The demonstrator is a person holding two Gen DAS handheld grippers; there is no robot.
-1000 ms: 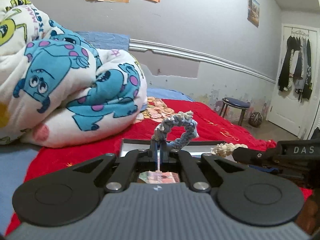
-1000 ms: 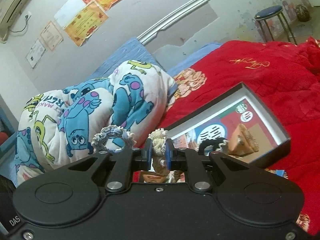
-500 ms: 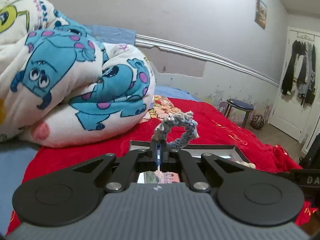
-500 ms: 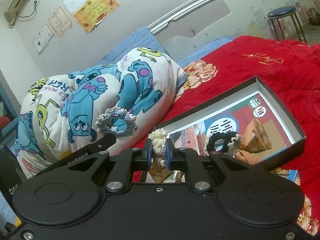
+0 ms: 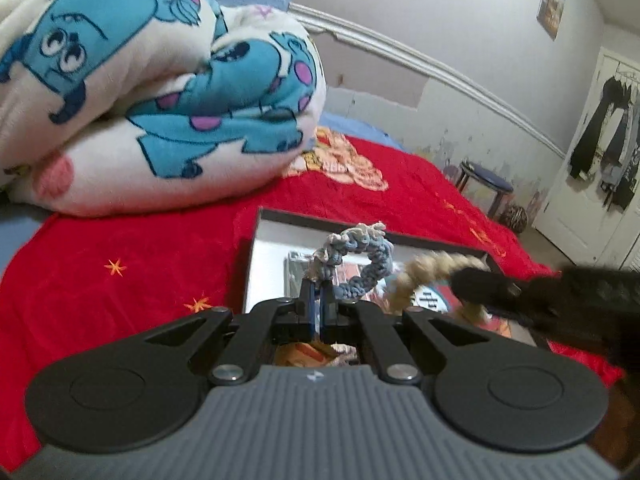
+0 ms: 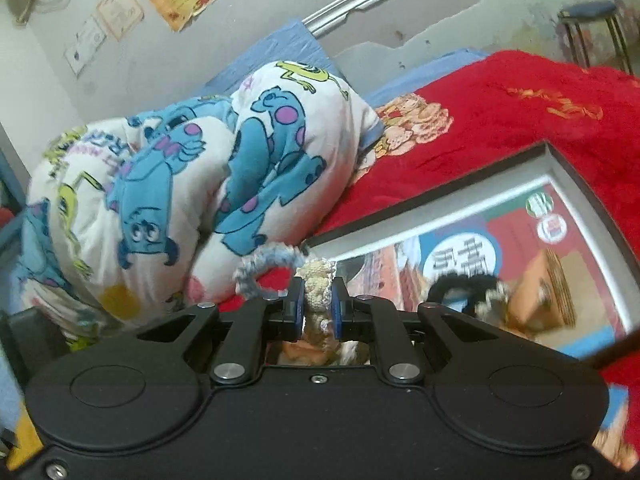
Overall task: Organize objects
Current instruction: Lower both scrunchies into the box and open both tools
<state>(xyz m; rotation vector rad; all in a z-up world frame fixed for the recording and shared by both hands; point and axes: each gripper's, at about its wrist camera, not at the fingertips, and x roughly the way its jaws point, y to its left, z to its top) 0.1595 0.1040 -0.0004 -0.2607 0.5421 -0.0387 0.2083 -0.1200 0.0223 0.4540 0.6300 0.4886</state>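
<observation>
A blue-grey crocheted ring (image 5: 352,264) is pinched by the left gripper (image 5: 319,300) and a cream one (image 6: 318,280) by the right gripper (image 6: 318,304) above the open box (image 5: 256,272) — the placing step, it seems — so release inside is called for next.

On the folded cartoon blanket (image 6: 192,168) you can make out upside-down purple letters resembling "REG", while the large characters on the box's (image 6: 440,216) printed lining stay too blurred to read.
</observation>
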